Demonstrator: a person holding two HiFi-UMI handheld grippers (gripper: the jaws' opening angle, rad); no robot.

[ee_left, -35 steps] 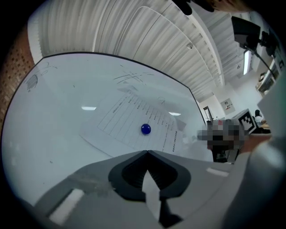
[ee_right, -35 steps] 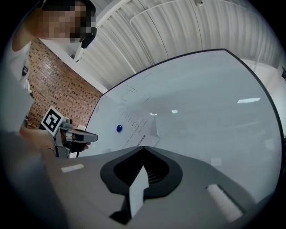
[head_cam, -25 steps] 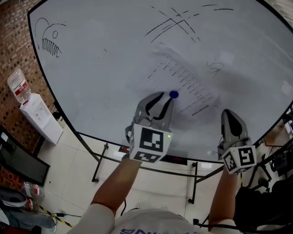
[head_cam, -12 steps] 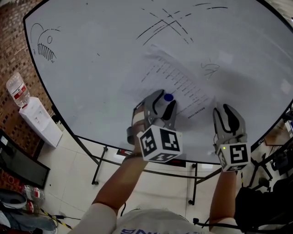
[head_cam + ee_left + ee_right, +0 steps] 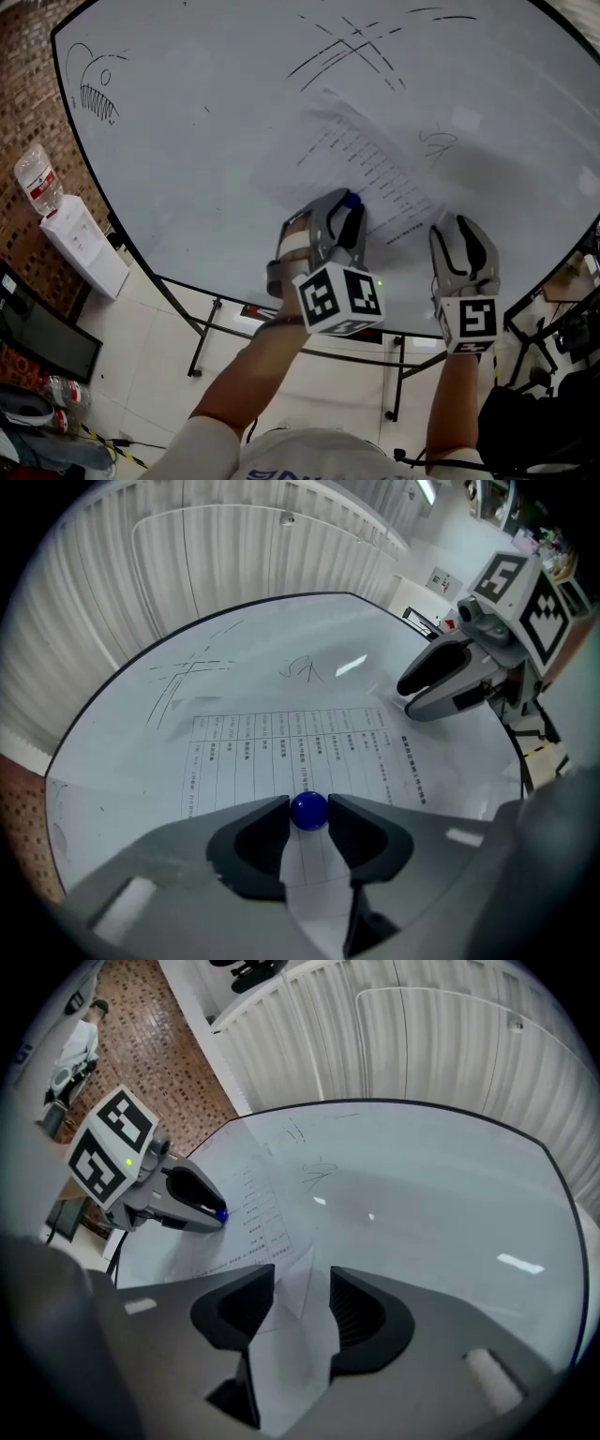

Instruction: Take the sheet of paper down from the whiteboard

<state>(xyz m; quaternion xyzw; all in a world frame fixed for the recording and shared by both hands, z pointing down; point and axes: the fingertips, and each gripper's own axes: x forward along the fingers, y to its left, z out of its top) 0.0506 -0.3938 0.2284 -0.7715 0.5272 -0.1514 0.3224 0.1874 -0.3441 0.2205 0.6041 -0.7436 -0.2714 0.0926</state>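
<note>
- Count: one whiteboard (image 5: 206,141), one sheet (image 5: 367,159), one blue magnet (image 5: 351,198), two grippers.
- The sheet is on the whiteboard, tilted in the head view, and printed with rows of a table. The magnet sits on its lower middle, near the bottom edge.
- Left gripper (image 5: 343,206): the jaws are closed narrow on the magnet, and both tips touch it. The sheet lies flat directly behind the jaws and runs up and away from them.
- Right gripper (image 5: 463,227): the jaws are moderately apart and grip nothing. One creased corner of the sheet lies in the gap between them. Neither pad is pressed on it.
- The grippers are near each other along the sheet's lower edge, left on the magnet and right at the corner beside it.
- Whiteboard marks: crossed lines above the sheet, a small scribble to its right, and a toothy fish doodle (image 5: 94,84) at far left.
- Off the whiteboard: one water dispenser (image 5: 80,239) with a bottle on top stands on the floor at left.
</note>
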